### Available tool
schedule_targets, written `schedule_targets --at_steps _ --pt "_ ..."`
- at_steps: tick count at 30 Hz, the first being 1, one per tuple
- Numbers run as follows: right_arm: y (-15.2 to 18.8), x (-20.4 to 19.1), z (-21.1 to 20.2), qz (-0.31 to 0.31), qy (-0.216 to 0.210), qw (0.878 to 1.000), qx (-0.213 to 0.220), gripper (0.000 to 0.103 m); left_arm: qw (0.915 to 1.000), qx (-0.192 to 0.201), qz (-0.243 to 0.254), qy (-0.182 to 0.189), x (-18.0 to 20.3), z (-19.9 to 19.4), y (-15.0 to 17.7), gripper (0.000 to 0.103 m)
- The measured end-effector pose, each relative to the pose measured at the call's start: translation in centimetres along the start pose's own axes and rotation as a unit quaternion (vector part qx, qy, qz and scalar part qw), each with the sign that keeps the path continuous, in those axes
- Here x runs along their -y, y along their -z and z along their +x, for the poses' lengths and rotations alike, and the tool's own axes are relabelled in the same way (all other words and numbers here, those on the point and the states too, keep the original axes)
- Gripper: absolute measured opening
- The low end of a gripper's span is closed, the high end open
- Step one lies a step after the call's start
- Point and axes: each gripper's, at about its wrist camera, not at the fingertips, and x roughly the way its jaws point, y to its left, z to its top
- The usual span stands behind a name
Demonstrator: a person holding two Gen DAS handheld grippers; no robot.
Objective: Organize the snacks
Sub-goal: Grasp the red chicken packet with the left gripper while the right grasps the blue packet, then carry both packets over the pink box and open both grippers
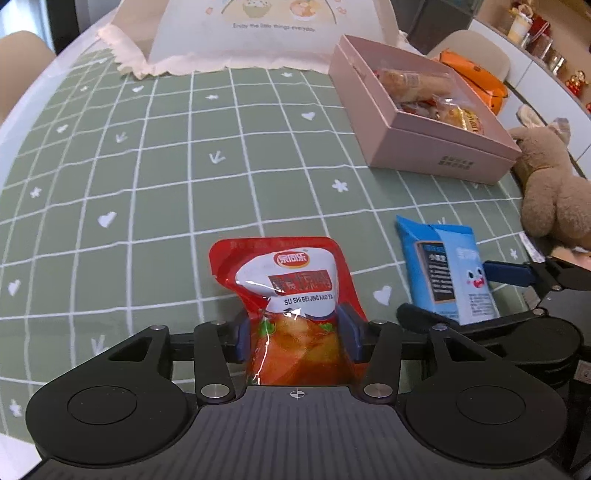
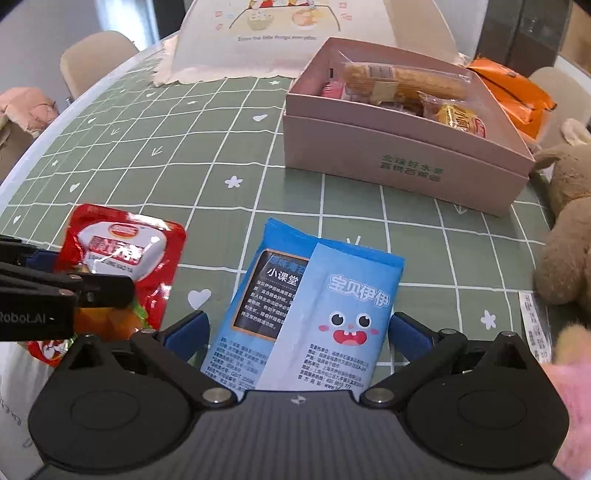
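My left gripper [image 1: 295,334] is shut on a red snack pouch [image 1: 284,288], its blue pads pressing both sides of the pouch's lower half. The pouch also shows in the right wrist view [image 2: 118,258]. My right gripper [image 2: 297,332] stands open around a blue snack packet [image 2: 314,314] lying on the green checked tablecloth [image 2: 166,166], pads at its sides, not squeezing. The blue packet shows in the left wrist view [image 1: 447,269] too. A pink box [image 2: 399,158] with several snacks inside stands at the far right.
An orange snack bag [image 2: 513,92] lies behind the pink box. A brown plush toy [image 2: 569,240] sits at the right table edge. A white printed paper bag [image 2: 295,33] stands at the back. A beige chair [image 2: 96,55] is at the far left.
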Motion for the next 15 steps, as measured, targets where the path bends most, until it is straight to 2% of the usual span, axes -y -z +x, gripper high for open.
schedule_targets --at_steps 3,5,10,13,15 --pt "0.6 0.5 -0.7 -0.012 -0.007 1.000 0.008 0.096 0.9998 0.002 0.021 -0.007 1.1 0.4 -0.2 0.058" --pt "1.1 1.0 -1.2 -0.012 -0.007 1.000 0.013 0.090 0.9992 0.000 0.036 -0.014 1.9 0.7 -0.3 0.065" --pt "1.9 2.8 -2.0 -0.003 0.006 1.000 0.019 0.088 0.9977 0.004 0.055 -0.039 3.1 1.2 -0.3 0.070" --pt "2.1 3.5 -2.3 0.001 0.007 1.000 0.020 0.084 0.9977 0.016 0.049 -0.043 3.1 1.1 0.1 0.070" --pt "2.2 3.6 -2.7 -0.008 0.010 1.000 0.024 0.078 0.9979 0.021 0.045 -0.040 3.0 0.9 0.3 0.061"
